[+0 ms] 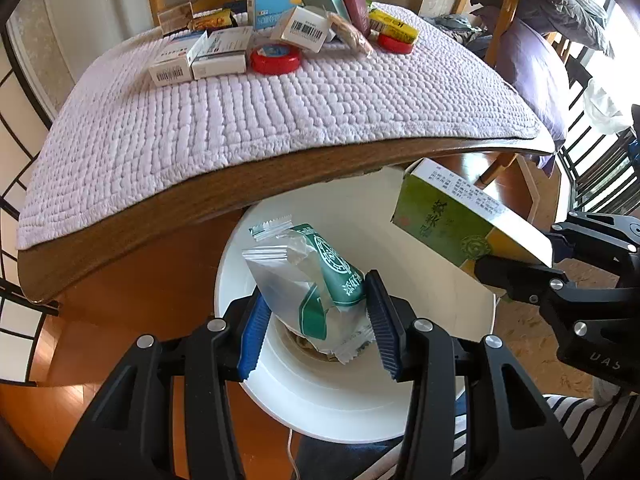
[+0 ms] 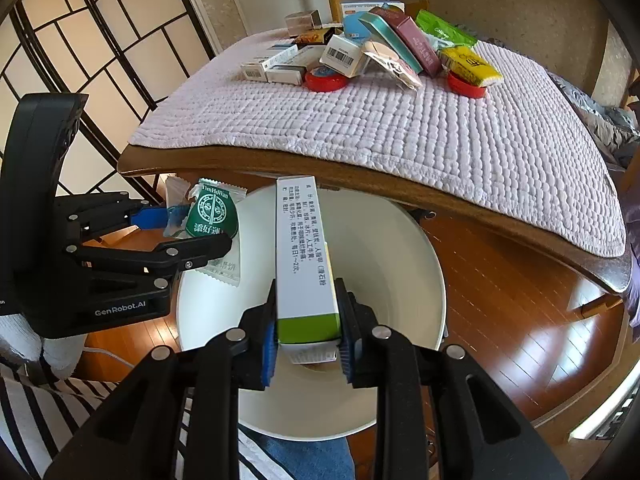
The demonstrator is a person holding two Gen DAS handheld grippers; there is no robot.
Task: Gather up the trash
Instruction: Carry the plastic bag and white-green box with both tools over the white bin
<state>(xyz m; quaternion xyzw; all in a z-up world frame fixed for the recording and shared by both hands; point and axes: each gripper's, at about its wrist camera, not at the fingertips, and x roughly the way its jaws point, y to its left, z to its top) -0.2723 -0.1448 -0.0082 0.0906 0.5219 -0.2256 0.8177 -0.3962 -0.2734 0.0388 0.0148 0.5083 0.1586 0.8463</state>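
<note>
the left hand-held gripper (image 1: pixel 316 320) pinched a green "timhowan" wrapper (image 1: pixel 320 280) at lower centre. the right hand-held gripper (image 2: pixel 307 344) clamped a green-and-white box (image 2: pixel 304 256) of chinese text over the white bin (image 2: pixel 400 248).

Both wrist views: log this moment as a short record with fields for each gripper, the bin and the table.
left gripper: shut on green-and-silver snack wrapper, held over the bin
right gripper: shut on green-and-white box, held over the bin
white bin: on the wood floor, partly under the table edge
table: covered by a quilted mat; boxes, packets and two red lids piled at the far side
</note>
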